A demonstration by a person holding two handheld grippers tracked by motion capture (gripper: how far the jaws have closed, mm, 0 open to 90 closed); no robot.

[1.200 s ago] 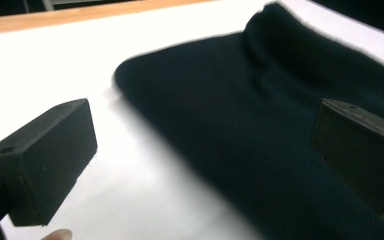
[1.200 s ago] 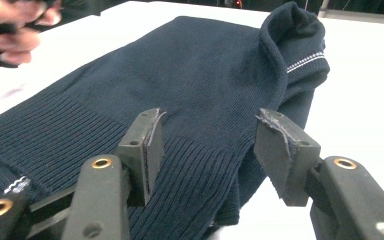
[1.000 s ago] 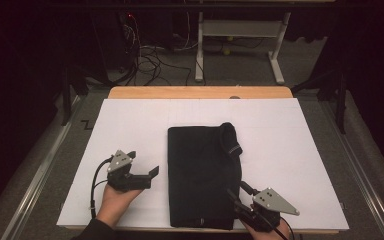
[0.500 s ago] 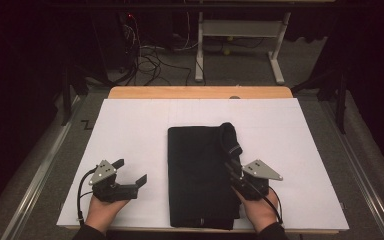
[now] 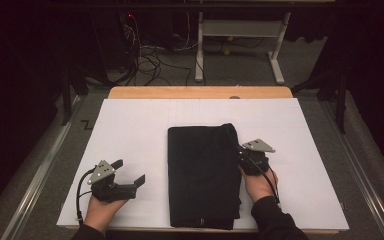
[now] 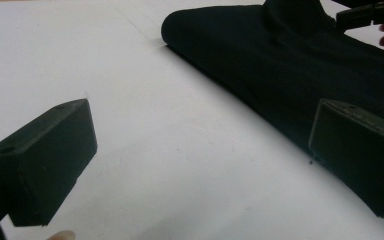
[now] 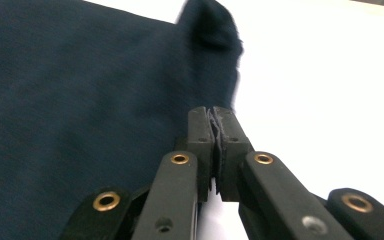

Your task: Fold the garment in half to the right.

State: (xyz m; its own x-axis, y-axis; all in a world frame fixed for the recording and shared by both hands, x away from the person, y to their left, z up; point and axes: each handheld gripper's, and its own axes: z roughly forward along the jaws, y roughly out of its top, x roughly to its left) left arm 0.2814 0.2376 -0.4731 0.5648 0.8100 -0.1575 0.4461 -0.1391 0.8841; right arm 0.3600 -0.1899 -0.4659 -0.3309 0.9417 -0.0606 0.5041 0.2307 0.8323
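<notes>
Nearest, to the left of the folded black soft cloth [image 5: 202, 180], the left hand [image 5: 100, 212] is seen low over the white paper sheet [image 5: 130, 130]. The left tongs [image 5: 129, 172] are held wide open, with nothing between the jaws. They are pointed at the cloth's left side but kept apart from it.

At the right side of the cloth, the right hand [image 5: 260, 185] is laid flat and stretched forward. The right tongs [image 7: 213, 112] are pointed away from the person, along the cloth's right edge. Their jaws have just been closing and are now pressed together. No cloth is plainly seen between them. Whether a thin bit of the edge is pinched cannot be told.

The cloth is laid in the middle of the sheet, folded into a long shape. It is judged to be light, soft and floppy, and not easy to break. It would sag and come unfolded if lifted by one spot only. A better hold would be had at an edge or a corner, with all the layers pinched together. The other side could be taken by the left tongs.

At the far right corner of the cloth, a small raised fold [image 5: 230, 131] is seen. Beyond the cloth, the wooden table [image 5: 200, 92] edge is seen.
</notes>
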